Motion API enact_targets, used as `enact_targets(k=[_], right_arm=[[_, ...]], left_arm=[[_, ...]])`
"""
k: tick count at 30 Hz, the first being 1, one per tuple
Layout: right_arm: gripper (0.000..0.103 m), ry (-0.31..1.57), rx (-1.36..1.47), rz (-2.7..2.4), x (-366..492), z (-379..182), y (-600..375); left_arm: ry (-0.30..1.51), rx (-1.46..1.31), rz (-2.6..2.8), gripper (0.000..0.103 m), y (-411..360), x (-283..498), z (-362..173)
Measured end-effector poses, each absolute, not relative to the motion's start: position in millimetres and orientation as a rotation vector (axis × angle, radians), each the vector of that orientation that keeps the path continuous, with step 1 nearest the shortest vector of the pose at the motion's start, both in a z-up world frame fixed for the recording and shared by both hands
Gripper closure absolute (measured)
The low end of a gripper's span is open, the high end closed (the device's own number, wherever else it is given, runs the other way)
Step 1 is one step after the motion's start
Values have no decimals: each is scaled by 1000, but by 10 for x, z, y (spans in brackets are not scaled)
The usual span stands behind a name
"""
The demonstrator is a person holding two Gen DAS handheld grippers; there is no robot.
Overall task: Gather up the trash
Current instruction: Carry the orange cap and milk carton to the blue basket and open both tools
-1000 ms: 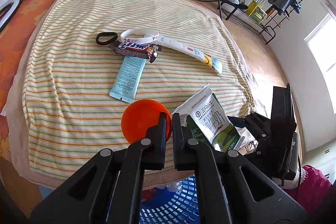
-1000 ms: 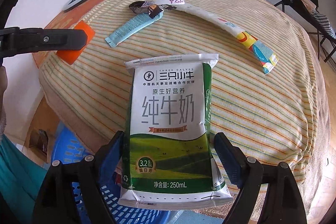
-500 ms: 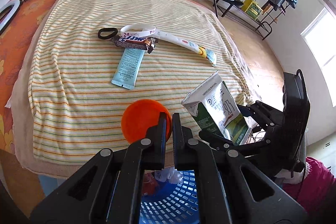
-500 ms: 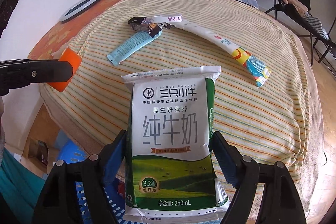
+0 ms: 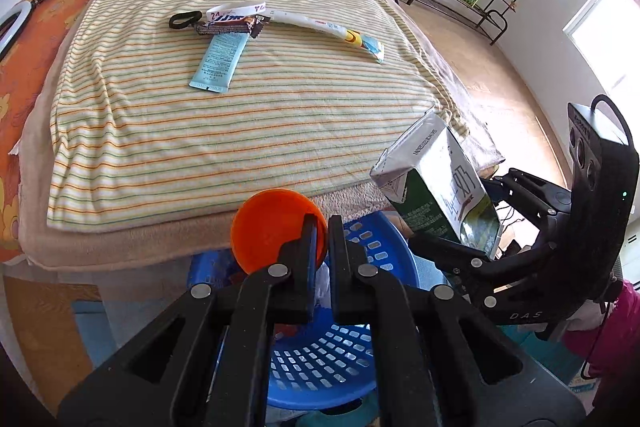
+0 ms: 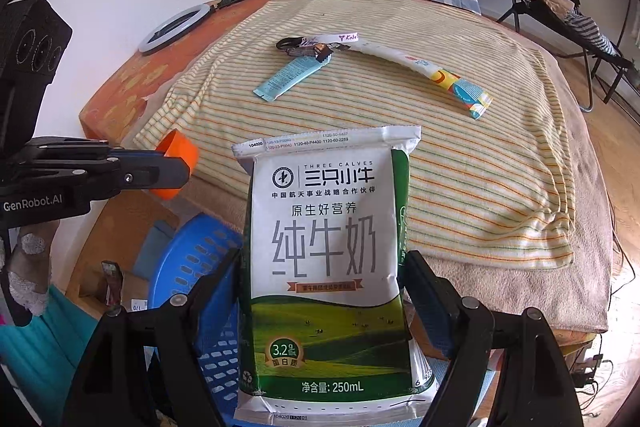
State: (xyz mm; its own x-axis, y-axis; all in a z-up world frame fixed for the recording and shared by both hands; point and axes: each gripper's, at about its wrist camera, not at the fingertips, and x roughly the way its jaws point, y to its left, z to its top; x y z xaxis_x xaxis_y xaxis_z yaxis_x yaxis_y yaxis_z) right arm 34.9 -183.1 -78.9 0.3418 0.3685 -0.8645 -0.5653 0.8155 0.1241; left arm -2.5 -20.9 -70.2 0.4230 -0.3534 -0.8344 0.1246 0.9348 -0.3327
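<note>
Milk carton sits clamped in our right tool at lower center, and our left tool pinches the orange cap. Both hang above the blue basket at the frame's bottom. We should center each over the opening, lower a little, then spread the jaws so neither bounces off the rim.

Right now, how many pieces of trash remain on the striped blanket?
3: a light blue sachet, a chocolate bar wrapper at its far end, and a long white wrapper to the right. More may be hidden.
</note>
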Motion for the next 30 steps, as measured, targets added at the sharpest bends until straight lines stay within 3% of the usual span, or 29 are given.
enact_targets(k=[30], right_arm=[[21,1174,-282,676,-280,-1358,-1789]], left_arm=[[1260,-221,-282,100,-304,-458,-1360]])
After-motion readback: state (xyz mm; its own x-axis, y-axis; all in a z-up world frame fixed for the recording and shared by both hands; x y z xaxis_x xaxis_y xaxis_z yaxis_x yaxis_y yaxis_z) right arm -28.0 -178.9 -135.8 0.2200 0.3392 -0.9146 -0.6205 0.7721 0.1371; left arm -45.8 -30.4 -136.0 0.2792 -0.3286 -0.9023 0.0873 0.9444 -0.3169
